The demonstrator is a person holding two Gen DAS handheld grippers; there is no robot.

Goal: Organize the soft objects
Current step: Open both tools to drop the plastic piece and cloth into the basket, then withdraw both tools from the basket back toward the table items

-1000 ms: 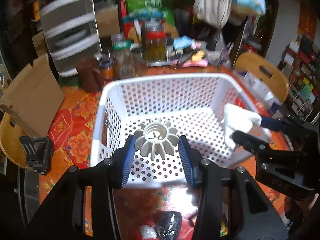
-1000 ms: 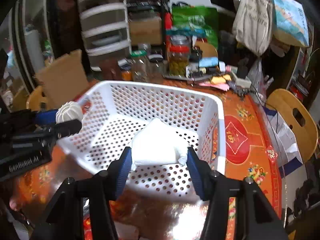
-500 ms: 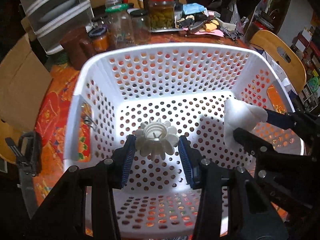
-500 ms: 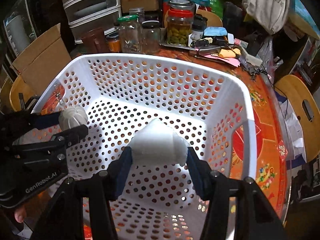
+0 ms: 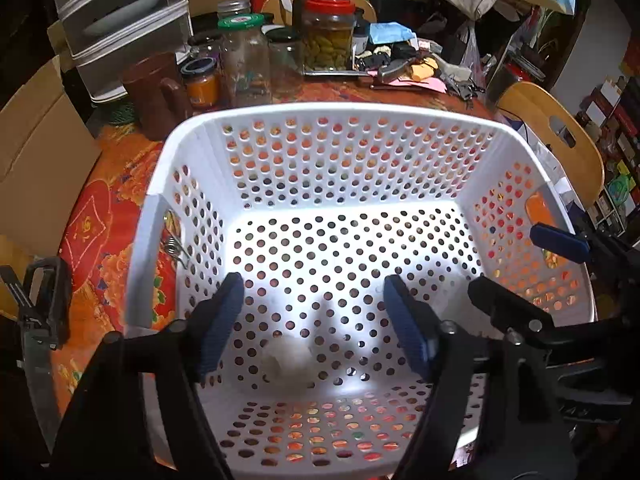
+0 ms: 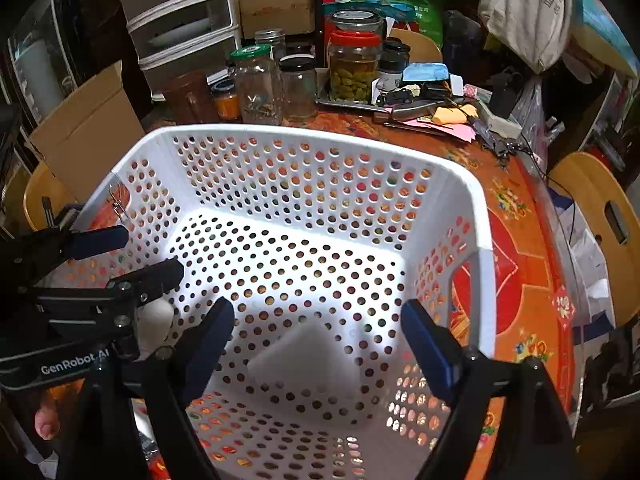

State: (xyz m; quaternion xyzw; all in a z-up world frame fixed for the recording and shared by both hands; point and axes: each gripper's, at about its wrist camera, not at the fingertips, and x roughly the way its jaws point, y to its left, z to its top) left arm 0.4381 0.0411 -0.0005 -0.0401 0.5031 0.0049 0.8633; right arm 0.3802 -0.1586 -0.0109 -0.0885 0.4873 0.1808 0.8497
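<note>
A white perforated basket (image 5: 360,114) (image 6: 476,216) stands on the table under both grippers. My left gripper (image 5: 314,324) (image 6: 128,258) hangs over the basket's near left part, its jaws opening and clear of everything. A white ribbed round piece (image 5: 288,360) (image 6: 156,320), blurred, lies low in the basket just below it. Over the near right part my right gripper (image 6: 320,344) (image 5: 532,272) is also opening. The white soft block (image 6: 304,356) is on the basket floor beneath it, free of the pads.
Glass jars (image 5: 244,64) (image 6: 354,68) and small clutter crowd the table behind the basket. A cardboard box (image 5: 36,160) and grey drawers (image 6: 180,20) stand at back left. A wooden chair (image 5: 556,140) is at the right. The tablecloth (image 6: 516,264) is red-orange.
Both grippers came down over the basket, then opened. The ribbed round piece left the left gripper and the soft block left the right one; both now lie in the basket.
</note>
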